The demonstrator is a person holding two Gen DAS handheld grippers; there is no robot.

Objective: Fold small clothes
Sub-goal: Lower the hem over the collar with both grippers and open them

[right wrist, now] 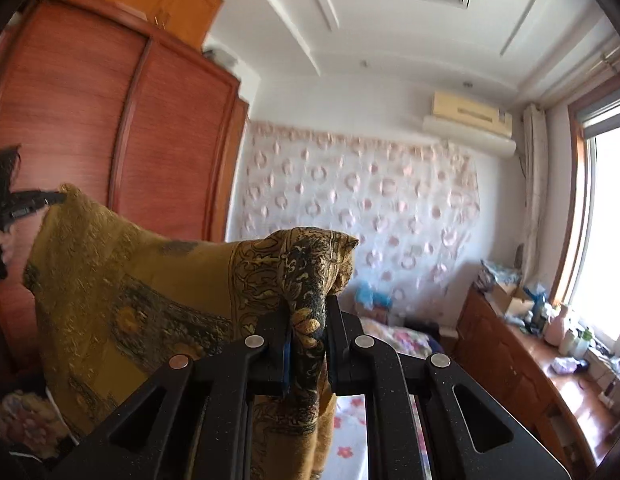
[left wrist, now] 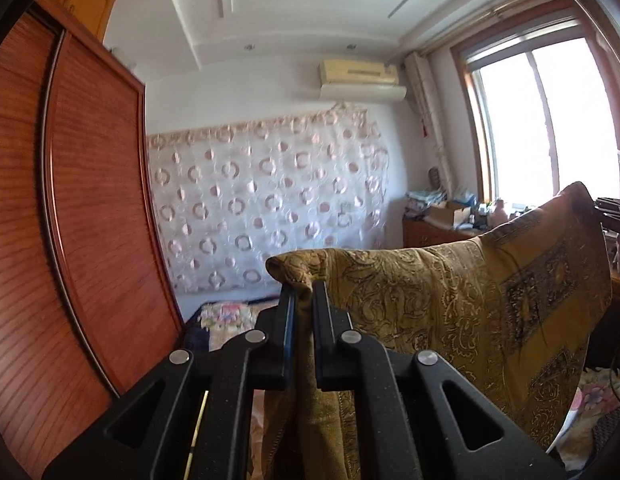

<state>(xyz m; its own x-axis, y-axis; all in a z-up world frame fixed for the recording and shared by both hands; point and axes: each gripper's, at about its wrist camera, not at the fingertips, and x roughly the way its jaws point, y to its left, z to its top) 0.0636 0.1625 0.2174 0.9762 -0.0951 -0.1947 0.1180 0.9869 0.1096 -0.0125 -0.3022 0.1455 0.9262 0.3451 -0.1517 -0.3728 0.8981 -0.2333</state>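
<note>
- the left hand-held gripper (left wrist: 303, 292) is nearly closed, its jaws pinching one bunched corner of the mustard patterned cloth (left wrist: 450, 300); the cloth rises just past its fingertips and drapes away to its right.
- the right hand-held gripper (right wrist: 309, 304) is likewise almost shut, clamped on the opposite corner, where a dark floral band of the cloth bulges between and over its jaws; the rest of the fabric sweeps off to its left.
- so the cloth hangs in the air as a sheet stretched between the two grippers, above the bed (right wrist: 350, 420) with its flowered cover, which lies below and ahead of both.
- the step in hand looks like lifting and spreading the piece before a fold. to do it well, both corners should stay level with each other, the top edge taut but not yanked, so the lower part hangs free of wrinkles and can be laid flat on the bed.
- a risk is a corner slipping, since each grip holds only a small wad of fabric.
- containers: an open cardboard box (left wrist: 450, 213) sits on the surface (right wrist: 510, 344) ahead and to the right of the grippers, by the window; its contents cannot be made out.
</note>
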